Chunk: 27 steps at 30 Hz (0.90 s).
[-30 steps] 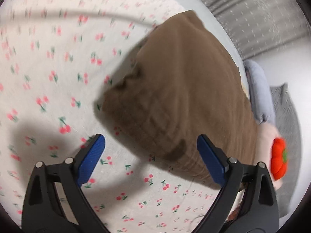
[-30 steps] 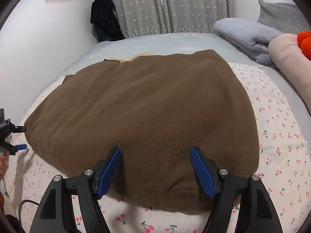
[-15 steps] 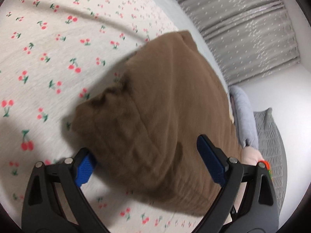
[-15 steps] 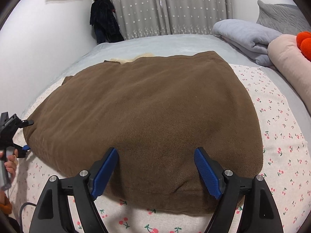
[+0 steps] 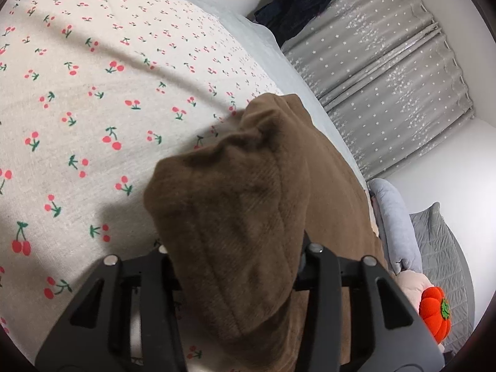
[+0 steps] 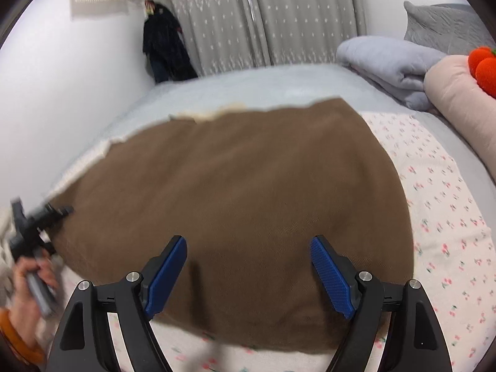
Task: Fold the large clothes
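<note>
Our left tongs [image 5: 235,257] are closing, pinching a bunched corner of the brown garment [image 6: 235,186]; our right tongs [image 6: 248,276] hover spread over it.

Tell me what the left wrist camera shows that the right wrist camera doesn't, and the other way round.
Only the left wrist view shows the left gripper closing with a bunched corner of the brown garment between its jaws, pads hidden by the cloth. Only the right wrist view shows the right gripper open over the garment's near edge, the hand gripping the other tool, and a cream lining peeking out at the far edge. Both show the cherry-print sheet, grey curtains and orange plush.
</note>
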Each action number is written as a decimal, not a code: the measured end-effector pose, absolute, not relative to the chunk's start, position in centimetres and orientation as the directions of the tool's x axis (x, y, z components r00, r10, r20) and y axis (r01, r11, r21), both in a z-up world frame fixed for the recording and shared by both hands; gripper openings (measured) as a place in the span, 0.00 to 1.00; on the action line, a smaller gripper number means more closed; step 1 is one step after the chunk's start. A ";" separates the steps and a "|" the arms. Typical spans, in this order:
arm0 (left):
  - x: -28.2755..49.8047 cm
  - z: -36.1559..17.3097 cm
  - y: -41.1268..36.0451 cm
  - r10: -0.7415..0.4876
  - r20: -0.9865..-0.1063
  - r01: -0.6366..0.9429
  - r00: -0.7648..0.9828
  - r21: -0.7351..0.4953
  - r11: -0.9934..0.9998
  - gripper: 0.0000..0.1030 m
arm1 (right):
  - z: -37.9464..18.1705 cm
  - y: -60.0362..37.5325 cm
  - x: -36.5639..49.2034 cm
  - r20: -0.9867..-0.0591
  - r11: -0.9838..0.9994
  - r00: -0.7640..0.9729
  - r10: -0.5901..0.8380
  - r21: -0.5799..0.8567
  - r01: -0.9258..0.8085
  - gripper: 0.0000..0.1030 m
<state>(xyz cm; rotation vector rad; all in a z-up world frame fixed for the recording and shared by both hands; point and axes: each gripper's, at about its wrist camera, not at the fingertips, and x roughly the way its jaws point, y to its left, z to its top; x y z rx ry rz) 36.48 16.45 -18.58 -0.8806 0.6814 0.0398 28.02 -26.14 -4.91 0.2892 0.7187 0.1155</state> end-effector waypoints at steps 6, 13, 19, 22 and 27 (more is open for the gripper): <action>36.2 -19.8 17.3 -0.261 -0.558 -0.308 0.787 -0.723 0.619 0.56 | -3.6 -20.6 30.1 -0.623 0.964 0.745 0.237 0.247 -0.099 0.81; 36.7 -19.1 16.4 -0.229 -0.562 -0.298 0.795 -0.690 0.660 0.56 | -6.0 -15.2 33.2 -0.694 0.978 0.691 0.204 0.115 -0.174 0.75; 36.3 -17.8 17.1 -0.274 -0.472 -0.230 0.838 -0.761 0.607 0.36 | -9.3 -15.1 35.4 -0.771 0.975 0.597 0.220 0.152 -0.164 0.77; 35.9 -14.0 15.7 -0.272 -0.406 -0.126 0.873 -0.726 0.676 0.33 | -9.6 -15.1 35.9 -0.787 0.973 0.572 0.229 0.163 -0.165 0.77; 35.2 -8.5 12.0 -0.315 -0.318 0.027 0.894 -0.664 0.747 0.31 | -9.9 -14.8 36.3 -0.788 0.974 0.574 0.222 0.150 -0.170 0.77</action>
